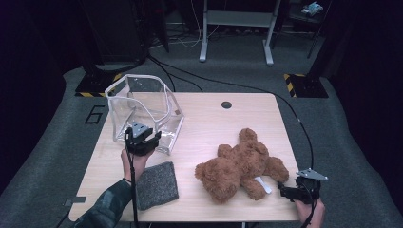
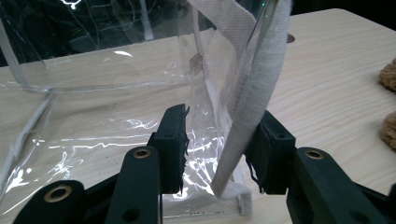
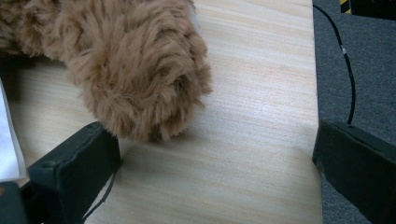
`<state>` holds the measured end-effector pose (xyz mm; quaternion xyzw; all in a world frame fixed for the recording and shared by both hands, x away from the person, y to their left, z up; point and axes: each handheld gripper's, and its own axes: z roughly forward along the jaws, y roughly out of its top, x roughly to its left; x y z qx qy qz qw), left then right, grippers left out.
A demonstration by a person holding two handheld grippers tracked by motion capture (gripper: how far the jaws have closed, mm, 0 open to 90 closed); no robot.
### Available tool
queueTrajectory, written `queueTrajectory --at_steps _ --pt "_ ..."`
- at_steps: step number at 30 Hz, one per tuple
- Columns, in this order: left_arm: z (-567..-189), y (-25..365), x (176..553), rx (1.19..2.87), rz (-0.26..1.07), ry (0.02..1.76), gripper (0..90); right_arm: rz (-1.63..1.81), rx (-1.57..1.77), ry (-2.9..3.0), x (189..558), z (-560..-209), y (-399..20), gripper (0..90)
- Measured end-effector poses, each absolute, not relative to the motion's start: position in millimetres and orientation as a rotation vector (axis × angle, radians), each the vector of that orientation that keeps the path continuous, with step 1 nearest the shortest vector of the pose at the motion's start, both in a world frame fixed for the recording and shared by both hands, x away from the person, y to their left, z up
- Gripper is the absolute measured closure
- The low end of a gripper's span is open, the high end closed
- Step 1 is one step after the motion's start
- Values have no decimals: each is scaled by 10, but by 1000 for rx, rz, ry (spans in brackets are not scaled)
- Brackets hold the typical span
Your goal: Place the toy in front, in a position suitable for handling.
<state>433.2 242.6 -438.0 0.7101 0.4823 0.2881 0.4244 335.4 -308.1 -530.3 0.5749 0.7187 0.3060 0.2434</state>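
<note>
1. Left tool (image 2: 217, 149): nearest the lens in the left gripper view, at the near corner of the clear plastic bag (image 1: 142, 111). Jaws partly open, straddling the bag's white edge strip (image 2: 254, 102) and some film; the right pad touches the strip, the left stands just off the film. No firm grip yet.
2. Clear plastic bag: upright at the worktop's (image 1: 223, 123) far left, mouth open upward, long axis running away from the person.
3. Right tool (image 1: 288, 192): wide open, holding nothing, just beside a leg of the teddy bear (image 1: 240, 164).
4. Teddy bear: lying right of centre, head toward the near edge, long axis slanting from near-left to far-right.
5. Grey cloth (image 1: 157, 185): flat, near left.
6. Risk, judged: thin slippery film may slide out as the jaws close, or the bag may collapse or tip if pulled sideways.
</note>
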Motion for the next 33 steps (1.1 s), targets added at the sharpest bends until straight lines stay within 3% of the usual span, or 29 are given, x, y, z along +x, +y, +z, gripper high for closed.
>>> queueTrajectory --at_steps 5,9,24,26,27,30,33 --pt "-4384 2411 4382 1750 735 1220 592 836 1569 1964 3355 -5303 -3082 3" --pt "-4377 2391 4419 1741 753 1205 706 836 1570 1964 3355 -5303 -3081 3" --pt "-4397 2418 4773 1681 683 1297 657 835 1569 1965 3356 -5303 -3084 3" --pt "-4399 2430 4796 1661 681 1324 528 835 1570 1965 3356 -5303 -3084 3" --pt "-4399 2445 4791 1676 664 1327 528 835 1569 1965 3356 -5303 -3084 3" --pt "-4412 2568 4692 1678 670 1312 331 835 1569 1965 3356 -5303 -3084 3" --pt "-4409 2667 4627 1701 699 1295 248 834 1569 1965 3355 -5303 -3084 3"
